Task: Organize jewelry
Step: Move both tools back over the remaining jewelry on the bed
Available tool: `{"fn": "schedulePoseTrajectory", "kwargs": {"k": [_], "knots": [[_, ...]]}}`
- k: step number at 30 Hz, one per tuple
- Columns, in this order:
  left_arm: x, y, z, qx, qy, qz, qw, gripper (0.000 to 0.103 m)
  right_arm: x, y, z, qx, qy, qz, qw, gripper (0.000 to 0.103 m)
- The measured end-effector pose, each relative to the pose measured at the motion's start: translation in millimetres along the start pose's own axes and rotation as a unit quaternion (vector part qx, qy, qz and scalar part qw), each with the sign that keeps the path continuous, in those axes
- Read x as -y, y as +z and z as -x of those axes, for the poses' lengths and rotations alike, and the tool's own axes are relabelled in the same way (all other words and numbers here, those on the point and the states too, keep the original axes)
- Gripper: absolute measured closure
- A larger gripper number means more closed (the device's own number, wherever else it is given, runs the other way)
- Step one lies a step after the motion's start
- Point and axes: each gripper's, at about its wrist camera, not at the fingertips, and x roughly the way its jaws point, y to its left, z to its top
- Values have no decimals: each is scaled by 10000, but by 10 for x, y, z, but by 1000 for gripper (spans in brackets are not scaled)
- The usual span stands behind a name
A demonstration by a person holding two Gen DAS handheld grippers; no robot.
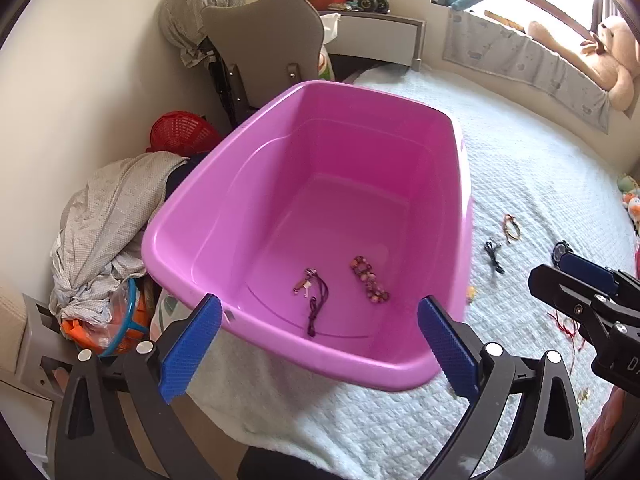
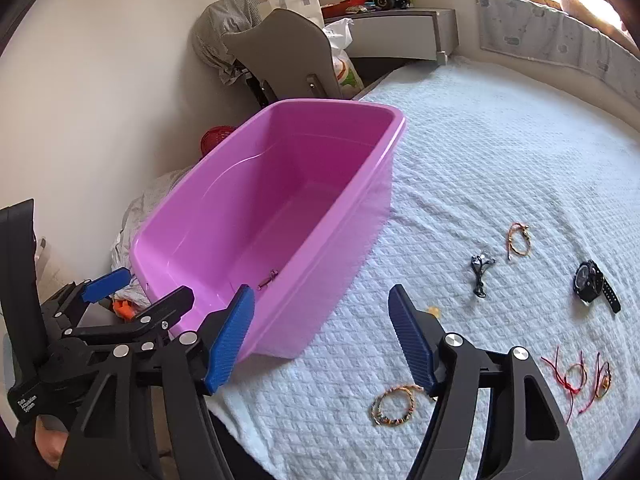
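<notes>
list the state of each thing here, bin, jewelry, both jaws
pink bin: upright on the bed, open top
beaded bracelet: inside the bin, on its floor
cord necklace: inside the bin, beside the bracelet
black watch: still on the bedspread
orange bracelet: on the bedspread
black cord: on the bedspread
red strings: on the bedspread
braided bracelet: on the bedspread
left gripper: jaws open, empty
right gripper: jaws open, empty

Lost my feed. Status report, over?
Left gripper and right gripper open, empty. Two pieces in pink tub; watch and bracelets on the bedspread. Nothing blocking.
</notes>
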Motion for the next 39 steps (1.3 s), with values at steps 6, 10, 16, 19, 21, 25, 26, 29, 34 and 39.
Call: {"fn": "schedulePoseTrajectory", "kwargs": {"k": [6,10,16,19,21,25,26,29,34,39], "knots": [[318,-217,102,13,-108,-206,9997,6,320,-389,216,2,-190,-290,9994,34],[577,-354,191,97,-229,-355,9991,6,570,-650,396,91,-286,-491,9983,31],[995,-563,269,101,-616,-527,9967,6,997,-1077,666,187,-601,-828,9946,31],[1212,-678,266,68,-770,-597,9952,6,1209,-1282,760,193,-765,-1008,9918,31],[1342,-754,243,29,-851,-602,9945,6,1354,-1440,821,194,-889,-1121,9895,31],[1537,-913,162,-8,-931,-578,9940,6,1636,-1745,915,205,-1087,-1396,9840,31],[1586,-955,132,-37,-922,-584,9940,6,1698,-1820,930,203,-1123,-1469,9826,31],[1680,-1082,26,-177,-950,-596,9935,6,1873,-2018,969,191,-1225,-1662,9783,31],[1784,-1267,-134,-331,-907,-664,9931,6,2096,-2293,1005,175,-1368,-1941,9712,31],[1836,-1408,-282,-403,-860,-734,9928,6,2260,-2501,987,165,-1519,-2083,9661,31]]}}
